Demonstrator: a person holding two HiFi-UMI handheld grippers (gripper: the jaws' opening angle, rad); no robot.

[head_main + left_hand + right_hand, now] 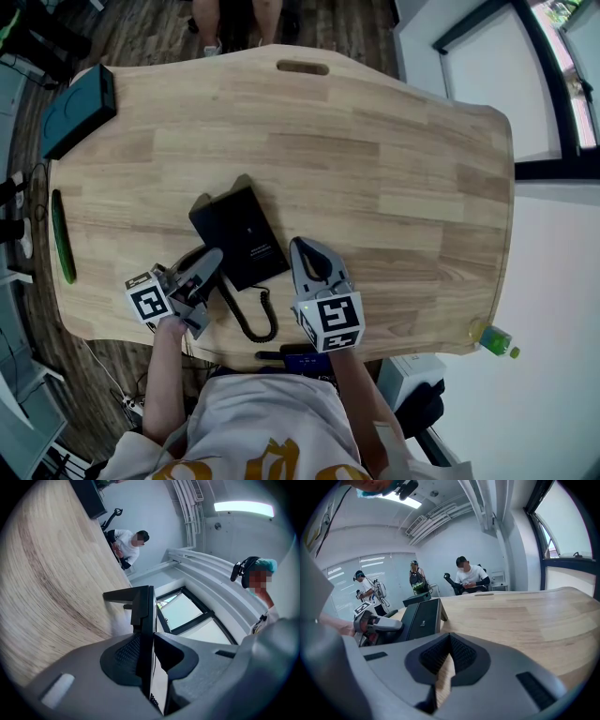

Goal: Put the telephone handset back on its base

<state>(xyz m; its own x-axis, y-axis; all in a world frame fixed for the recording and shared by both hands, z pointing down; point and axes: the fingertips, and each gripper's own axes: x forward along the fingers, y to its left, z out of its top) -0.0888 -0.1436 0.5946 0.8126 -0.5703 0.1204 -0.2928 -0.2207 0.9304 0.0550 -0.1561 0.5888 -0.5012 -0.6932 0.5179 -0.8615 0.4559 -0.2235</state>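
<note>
The black telephone base (239, 234) lies flat near the table's front middle, and it also shows in the right gripper view (419, 618). Its coiled cord (246, 319) loops toward the front edge. My left gripper (212, 257) sits just left of the base, shut on the black handset (186, 261). In the left gripper view the handset is a thin dark slab (143, 634) edge-on between the pads. My right gripper (301, 246) hovers just right of the base, shut with nothing in it. Only wood shows past its pads (461, 656).
A dark teal box (77, 111) lies at the table's far left corner. A green stick (63, 239) rests along the left edge. The wooden table (394, 187) has a handle slot (302, 67) at its far side. A green bottle (492, 339) stands on the floor right. People sit and stand beyond the table.
</note>
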